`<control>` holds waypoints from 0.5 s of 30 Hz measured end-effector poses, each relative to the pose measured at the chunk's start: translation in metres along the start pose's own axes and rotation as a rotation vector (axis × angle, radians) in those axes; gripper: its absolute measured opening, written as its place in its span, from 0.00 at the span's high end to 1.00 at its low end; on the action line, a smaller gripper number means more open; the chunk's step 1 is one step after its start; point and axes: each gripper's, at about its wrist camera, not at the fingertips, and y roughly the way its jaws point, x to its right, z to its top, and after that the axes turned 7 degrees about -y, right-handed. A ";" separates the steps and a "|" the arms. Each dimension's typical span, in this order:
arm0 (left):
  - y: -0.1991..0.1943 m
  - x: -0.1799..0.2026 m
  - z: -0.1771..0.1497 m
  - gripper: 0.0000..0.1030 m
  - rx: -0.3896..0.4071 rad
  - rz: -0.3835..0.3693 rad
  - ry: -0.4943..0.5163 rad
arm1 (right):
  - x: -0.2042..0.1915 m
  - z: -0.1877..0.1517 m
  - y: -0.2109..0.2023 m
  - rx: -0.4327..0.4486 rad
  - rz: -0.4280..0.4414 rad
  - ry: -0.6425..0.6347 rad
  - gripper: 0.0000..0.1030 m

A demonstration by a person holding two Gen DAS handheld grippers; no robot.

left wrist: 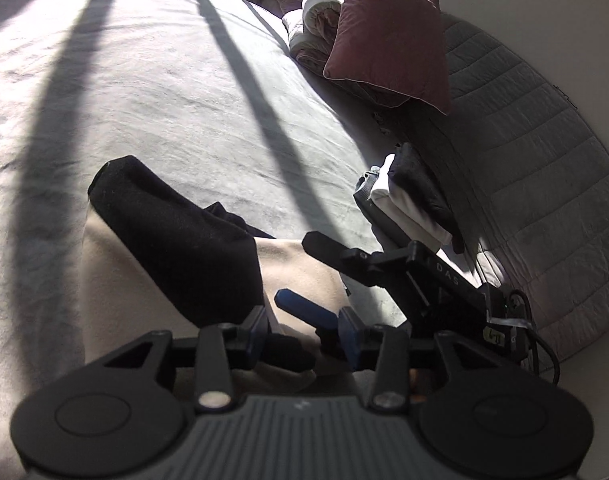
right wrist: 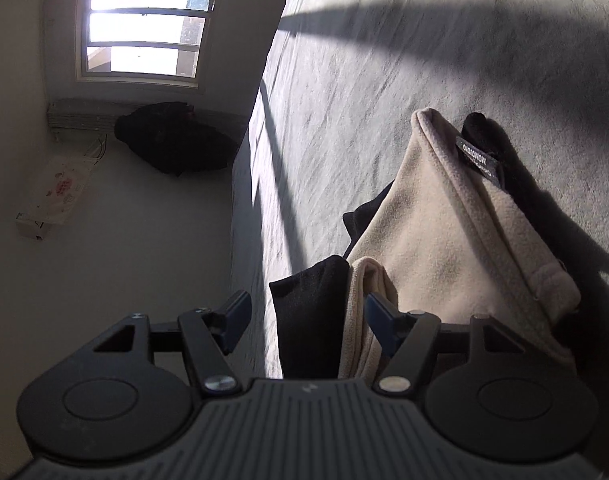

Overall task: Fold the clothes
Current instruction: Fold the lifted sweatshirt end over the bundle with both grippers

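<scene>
Two grippers work one beige-and-black garment [right wrist: 456,236] lying at the near edge of the grey bed [left wrist: 192,92]: the left gripper [left wrist: 304,334] looks pinched on its near fold, seemingly to anchor it, while the right gripper [right wrist: 304,316], on the right, is spread wide around the hem, probably to grasp it.

Folded stack [left wrist: 408,204] beside open bedspread [left wrist: 164,100]

A beige fleece garment [right wrist: 456,232] with black trim and a black neck label lies bunched, partly folded, on my grey bed [right wrist: 364,80].
</scene>
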 end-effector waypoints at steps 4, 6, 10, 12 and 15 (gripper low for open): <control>-0.028 -0.018 0.007 0.60 0.053 0.012 0.009 | -0.019 -0.004 0.005 -0.044 -0.112 -0.098 0.34; -0.035 -0.030 0.011 0.60 0.071 0.026 0.014 | -0.030 -0.007 0.009 -0.069 -0.177 -0.152 0.34; -0.031 -0.053 0.008 0.62 0.068 0.049 0.006 | -0.043 -0.013 0.020 -0.122 -0.279 -0.212 0.34; -0.025 -0.064 0.004 0.65 0.059 0.054 -0.002 | -0.044 -0.016 0.024 -0.135 -0.303 -0.222 0.34; -0.017 -0.080 -0.002 0.66 0.046 0.061 -0.014 | -0.045 -0.023 0.031 -0.146 -0.324 -0.237 0.35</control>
